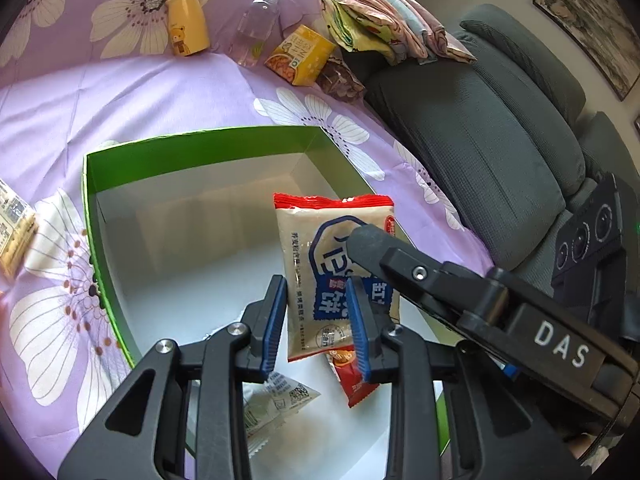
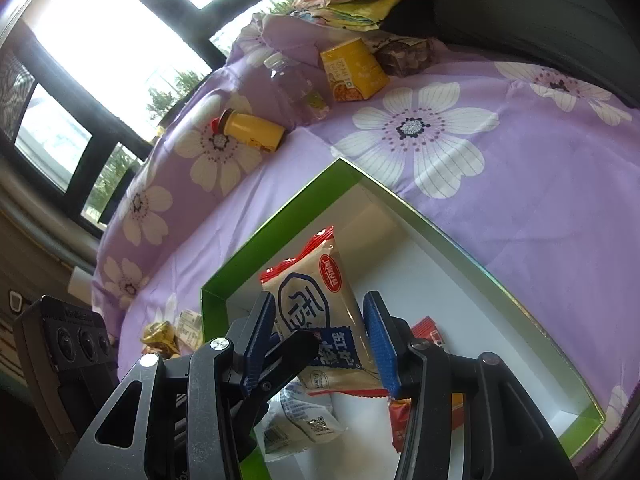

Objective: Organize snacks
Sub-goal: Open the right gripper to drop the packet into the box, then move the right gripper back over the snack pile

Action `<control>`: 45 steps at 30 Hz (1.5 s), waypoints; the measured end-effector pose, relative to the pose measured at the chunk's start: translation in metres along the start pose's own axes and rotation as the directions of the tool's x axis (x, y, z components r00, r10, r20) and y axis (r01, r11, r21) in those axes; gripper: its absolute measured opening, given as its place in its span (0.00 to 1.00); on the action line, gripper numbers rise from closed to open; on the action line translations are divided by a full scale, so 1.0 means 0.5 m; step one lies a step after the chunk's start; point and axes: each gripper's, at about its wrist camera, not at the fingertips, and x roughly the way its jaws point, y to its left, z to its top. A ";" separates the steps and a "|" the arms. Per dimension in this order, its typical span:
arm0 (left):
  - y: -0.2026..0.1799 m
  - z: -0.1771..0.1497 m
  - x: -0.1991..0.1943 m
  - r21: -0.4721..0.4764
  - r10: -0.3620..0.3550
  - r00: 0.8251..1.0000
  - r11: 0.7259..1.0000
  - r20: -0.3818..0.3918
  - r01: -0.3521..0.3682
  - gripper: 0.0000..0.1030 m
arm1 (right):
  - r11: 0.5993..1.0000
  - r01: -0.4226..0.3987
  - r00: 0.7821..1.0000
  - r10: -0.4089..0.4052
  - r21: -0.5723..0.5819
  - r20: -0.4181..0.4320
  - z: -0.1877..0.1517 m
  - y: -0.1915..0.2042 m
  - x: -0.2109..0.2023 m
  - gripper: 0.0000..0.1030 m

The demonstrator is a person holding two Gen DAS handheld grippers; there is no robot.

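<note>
1. The left tool (image 1: 316,320) has its blue fingers (image 1: 274,322) spread apart, with the beige snack packet with a red top edge and blue writing (image 1: 336,264) between them. I cannot tell if they touch it.
2. The right tool (image 2: 326,344) is open wide too, one blue finger on each side of the same packet (image 2: 316,312), not squeezing it.
3. The packet hangs over the white inside of the green cardboard box (image 1: 200,148).
4. Under the tools, inside the box, lie a white packet (image 1: 276,400) and a red packet (image 1: 352,380).
5. Far ahead on the purple flowered bed sheet (image 1: 120,92) are a yellow bottle (image 1: 186,24), a clear plastic bottle (image 1: 258,26) and a yellow snack carton (image 1: 300,56).
</note>
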 end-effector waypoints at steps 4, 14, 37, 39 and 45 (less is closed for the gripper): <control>-0.003 -0.010 -0.013 -0.011 -0.008 1.000 1.000 0.025 0.008 0.36 | 0.999 0.038 0.999 -0.038 0.003 0.010 -0.003 -0.002 -0.007 0.48; 0.033 -0.039 -0.152 -0.030 -0.015 0.987 0.999 0.162 0.020 0.63 | 0.998 0.026 0.993 -0.020 -0.052 0.113 -0.019 0.044 -0.049 0.65; 0.378 -0.201 -0.463 -0.362 0.365 0.893 0.895 0.264 -0.258 0.84 | 0.946 -0.138 0.990 0.129 -0.293 -0.049 -0.141 0.275 0.045 0.86; 0.422 -0.224 -0.465 -0.416 0.360 0.897 0.879 0.256 -0.234 0.84 | 0.948 -0.143 0.988 0.123 -0.286 -0.089 -0.158 0.290 0.071 0.86; 0.474 -0.233 -0.479 -0.485 0.411 0.892 0.829 0.188 -0.279 0.84 | 0.924 -0.140 0.979 0.076 -0.355 -0.189 -0.209 0.352 0.131 0.86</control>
